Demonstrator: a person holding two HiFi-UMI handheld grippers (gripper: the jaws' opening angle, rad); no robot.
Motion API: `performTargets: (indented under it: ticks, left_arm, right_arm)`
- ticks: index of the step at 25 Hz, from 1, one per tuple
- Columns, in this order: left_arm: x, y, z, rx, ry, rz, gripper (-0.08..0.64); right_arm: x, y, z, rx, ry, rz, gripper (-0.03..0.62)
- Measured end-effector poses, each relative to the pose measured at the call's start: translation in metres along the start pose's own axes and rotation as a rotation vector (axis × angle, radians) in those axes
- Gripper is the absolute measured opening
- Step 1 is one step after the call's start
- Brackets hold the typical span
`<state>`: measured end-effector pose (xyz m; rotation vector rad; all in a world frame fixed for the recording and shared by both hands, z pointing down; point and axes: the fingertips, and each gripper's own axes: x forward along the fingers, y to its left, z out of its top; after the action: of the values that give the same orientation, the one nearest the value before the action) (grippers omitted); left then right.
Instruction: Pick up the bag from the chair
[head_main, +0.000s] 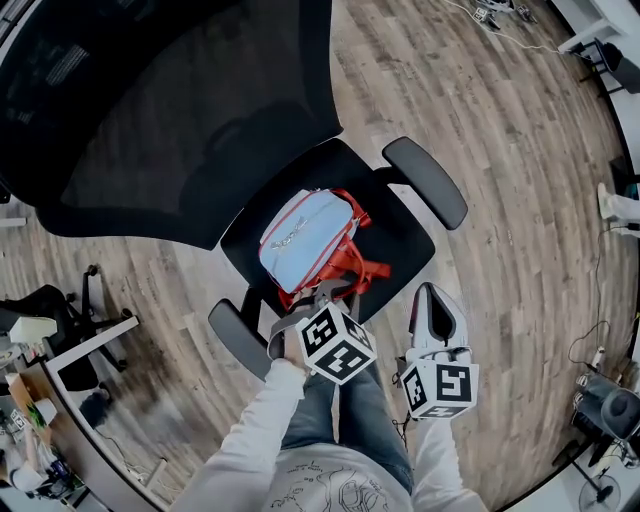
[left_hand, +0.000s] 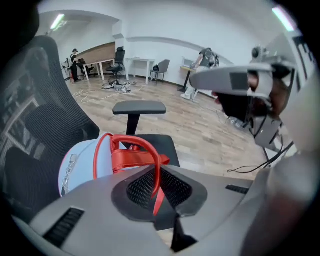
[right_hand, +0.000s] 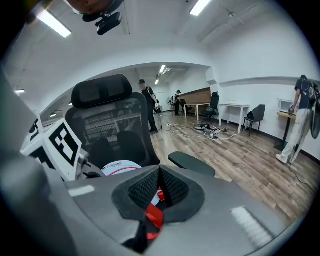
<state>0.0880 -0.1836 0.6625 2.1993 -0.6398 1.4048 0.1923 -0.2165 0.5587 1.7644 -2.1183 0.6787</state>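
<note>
Your left gripper (head_main: 325, 296) has its jaws pinched together on the bag's red handle (left_hand: 131, 143); the strap runs down between the pads. The bag (head_main: 300, 240), pale blue, lies in the middle of the seat (head_main: 405, 240), with the two armrests on either side of it and the backrest (head_main: 180, 110) rising on its far side. Its red straps (head_main: 352, 262) spill toward the seat's front edge.

Your right gripper (head_main: 432, 292) hangs over that edge, apart from the bag. Its jaws are together and hold nothing; red shows only through the slit behind them.

One armrest (head_main: 238, 338) sits just outside your left gripper, and the other (head_main: 425, 182) lies beyond your right. Wood floor (head_main: 520, 220) spreads wide on that right side. A desk (head_main: 100, 338) stands near at lower left.
</note>
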Motion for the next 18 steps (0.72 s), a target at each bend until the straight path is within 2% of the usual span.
performTargets:
  ticks: [5,9,15,18]
  left_arm:
    - [-0.026,0.006,0.013,-0.110,-0.116,-0.090,0.034]
    - [-0.043,0.015,0.019,-0.188,-0.188,-0.158,0.034]
    - [-0.056,0.025,0.020,-0.198,-0.237,-0.185,0.037]
    - [-0.057,0.026,0.019,-0.192,-0.242,-0.193,0.037]
  right_arm:
    - [0.006,0.013,-0.002,-0.011,0.010,0.043,0.011]
    - [0.020,0.032,-0.016,-0.022,0.048,0.112,0.011]
    - [0.052,0.072,-0.045,0.004,0.121,0.275,0.011]
    - [0.061,0.089,-0.052,-0.020,0.144,0.347,0.009]
